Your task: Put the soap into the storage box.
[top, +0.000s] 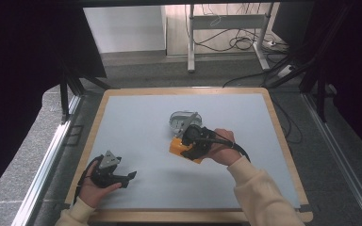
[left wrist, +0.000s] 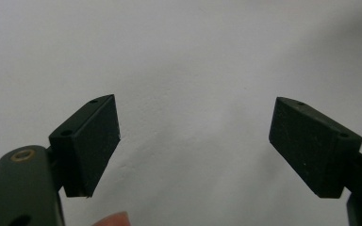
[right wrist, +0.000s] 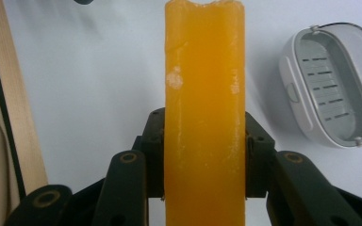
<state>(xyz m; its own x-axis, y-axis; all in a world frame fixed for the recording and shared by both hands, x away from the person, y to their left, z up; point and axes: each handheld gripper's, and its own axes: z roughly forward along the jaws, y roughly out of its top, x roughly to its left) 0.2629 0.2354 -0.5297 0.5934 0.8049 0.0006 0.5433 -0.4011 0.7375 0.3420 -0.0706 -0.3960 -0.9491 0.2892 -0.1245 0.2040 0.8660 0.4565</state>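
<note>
Pale grey-blue and framed by a light wooden rim, the tabletop [top: 136,117] is seen from above in a dim room, with dark curtains at both sides and a metal stand with loose cables on the floor beyond the far edge.

Near the middle of the tabletop, slightly toward the right edge, an orange block [top: 183,149] is gripped by the right tool [top: 192,145], which is held in the person's right hand [top: 224,147]; a cream sleeve [top: 259,190] comes in from the near right corner. In the right gripper view, the block [right wrist: 203,108] is seen as a long, waxy orange bar clamped between the two black jaws, running upward away from the camera, with a few pale scuffs on its face. Whether it rests on the surface or is lifted cannot be told.

Just beyond the block, toward the far edge, a white oval soap case [top: 180,120] lies open. In the right gripper view the case [right wrist: 332,84] is shown beside the bar and apart from it, with a grey slotted tray inside.

Close to the near left corner, the left tool [top: 128,177] is held low over the tabletop by the left hand [top: 95,187]. In the left gripper view its jaws stand wide apart over bare surface, with nothing between them.
</note>
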